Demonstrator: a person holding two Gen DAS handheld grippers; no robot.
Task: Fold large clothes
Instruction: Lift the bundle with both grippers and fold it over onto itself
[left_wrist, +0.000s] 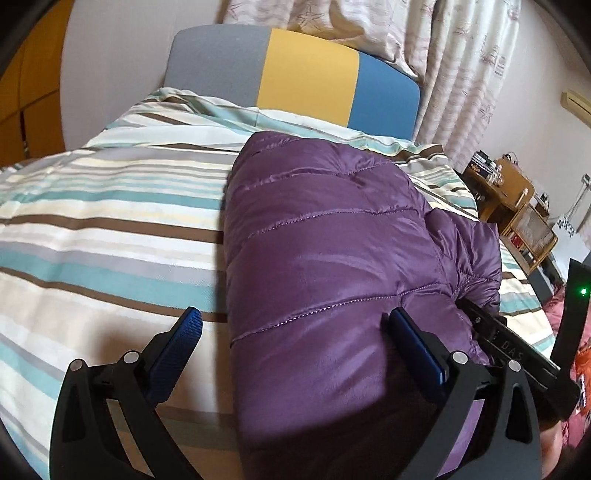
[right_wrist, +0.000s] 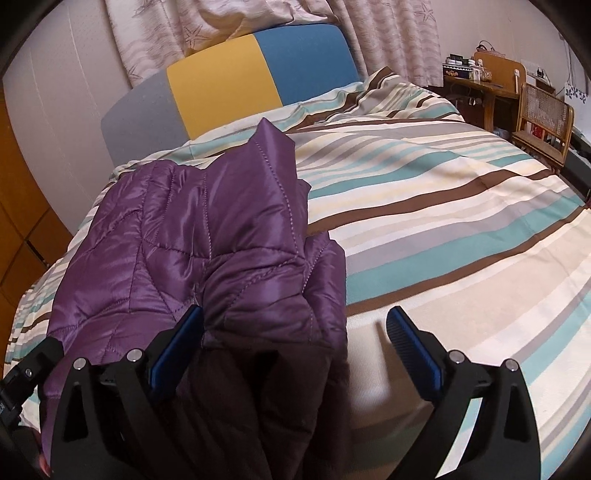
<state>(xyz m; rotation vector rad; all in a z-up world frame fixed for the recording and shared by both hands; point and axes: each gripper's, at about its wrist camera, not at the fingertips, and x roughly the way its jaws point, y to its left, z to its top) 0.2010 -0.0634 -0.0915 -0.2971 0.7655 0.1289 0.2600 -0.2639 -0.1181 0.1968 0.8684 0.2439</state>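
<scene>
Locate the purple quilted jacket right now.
The purple quilted jacket lies folded on the striped duvet, between both open grippers, below the grey-yellow-blue headboard.

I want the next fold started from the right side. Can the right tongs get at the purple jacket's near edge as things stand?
Probably yes. The right tongs stand open, and the purple jacket already bulges between the pads with nothing in front; only the striped bedcover lies beside it.

We see a purple jacket (left_wrist: 332, 236) of glossy, quilted cloth with stitched seams. Our bedspread (left_wrist: 110, 229) is matt striped woven cloth. The headboard (left_wrist: 306, 70) looks covered in matt fabric. Our gripper fingers (right_wrist: 413, 350) are matt black plastic with ribbed blue pads. The chair (right_wrist: 543, 110) is wood with cane.
</scene>
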